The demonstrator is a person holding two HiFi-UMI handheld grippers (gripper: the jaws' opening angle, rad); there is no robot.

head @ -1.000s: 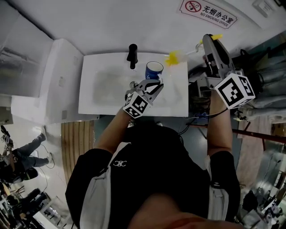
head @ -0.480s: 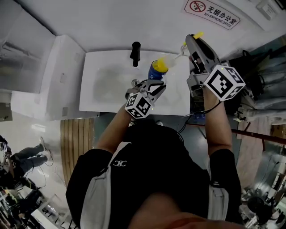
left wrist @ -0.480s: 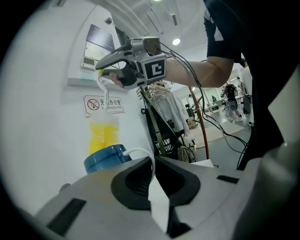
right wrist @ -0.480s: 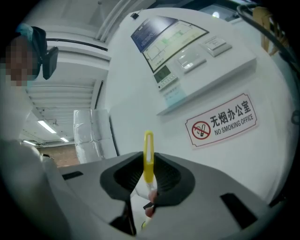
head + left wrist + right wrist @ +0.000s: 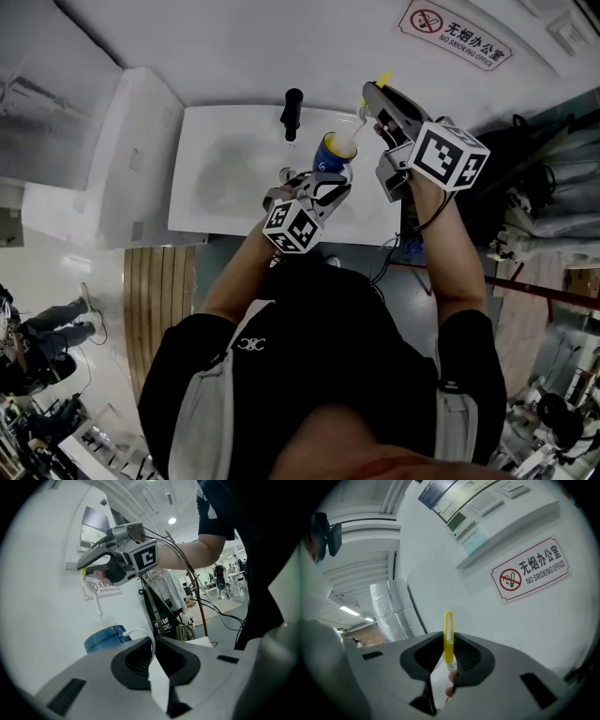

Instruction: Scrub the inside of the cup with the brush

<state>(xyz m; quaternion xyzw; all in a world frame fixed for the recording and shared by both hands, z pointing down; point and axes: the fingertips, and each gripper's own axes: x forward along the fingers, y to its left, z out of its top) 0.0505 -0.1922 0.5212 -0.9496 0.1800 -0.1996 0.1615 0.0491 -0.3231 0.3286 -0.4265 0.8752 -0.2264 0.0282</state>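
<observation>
While brush (image 5: 351, 138) meets cup (image 5: 329, 166) mouth, faucet (image 5: 292, 106) stands just beside

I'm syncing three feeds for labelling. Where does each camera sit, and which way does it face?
Head view: on the person's head, looking steeply down at the sink; torso, left gripper and right gripper show.
Left gripper view: rides the left gripper, faces the wall past jaws shut on the cup by its handle; right gripper and forearm show.
Right gripper view: rides the right gripper, faces up the wall past jaws shut on the brush.
All three share the no-smoking sign.
</observation>
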